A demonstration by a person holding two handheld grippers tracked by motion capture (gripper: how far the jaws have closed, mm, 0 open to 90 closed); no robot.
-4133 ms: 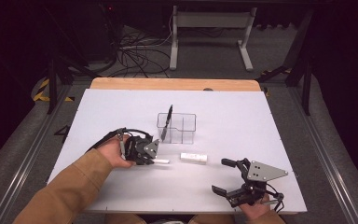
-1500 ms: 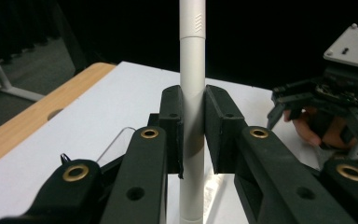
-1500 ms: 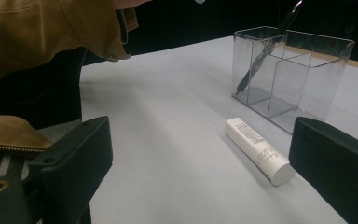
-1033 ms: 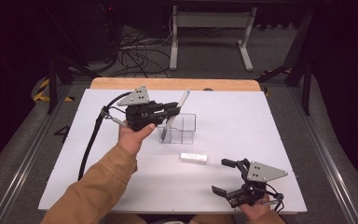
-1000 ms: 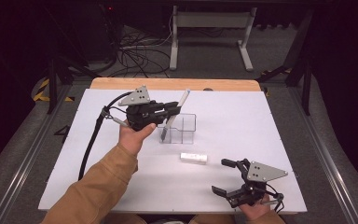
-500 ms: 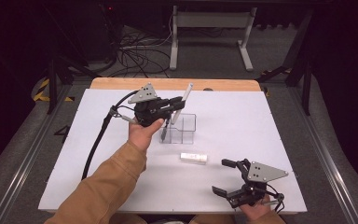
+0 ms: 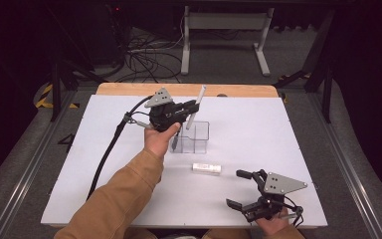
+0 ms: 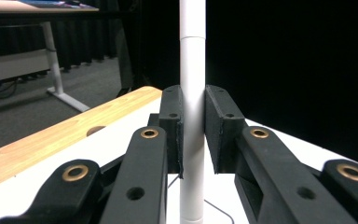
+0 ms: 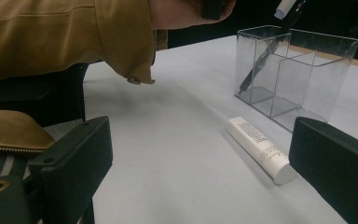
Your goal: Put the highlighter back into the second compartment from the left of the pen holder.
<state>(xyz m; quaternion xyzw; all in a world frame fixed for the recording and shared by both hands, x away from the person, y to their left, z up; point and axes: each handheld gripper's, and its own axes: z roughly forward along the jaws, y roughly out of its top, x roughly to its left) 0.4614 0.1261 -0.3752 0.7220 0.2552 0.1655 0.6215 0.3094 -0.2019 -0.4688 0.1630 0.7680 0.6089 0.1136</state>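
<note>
Clear organizer (image 7: 195,138) mid-table, white tube (image 7: 207,168) before it, open tabletop (image 7: 258,124) elsewhere

We see our left gripper (image 8: 193,135) clamped on an upright white pen (image 8: 192,70); wooden table edge (image 8: 51,140) behind.

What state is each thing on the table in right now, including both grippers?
Left gripper: shut on the white pen, held above the organizer.
White pen: clamped between the jaws, tilted over the organizer.
Clear organizer: upright on the table, a dark pen in one compartment.
Dark pen: leaning inside the organizer.
White tube: lying flat on the table, untouched.
Right gripper: open, holding nothing, low over the table's near edge.
</note>
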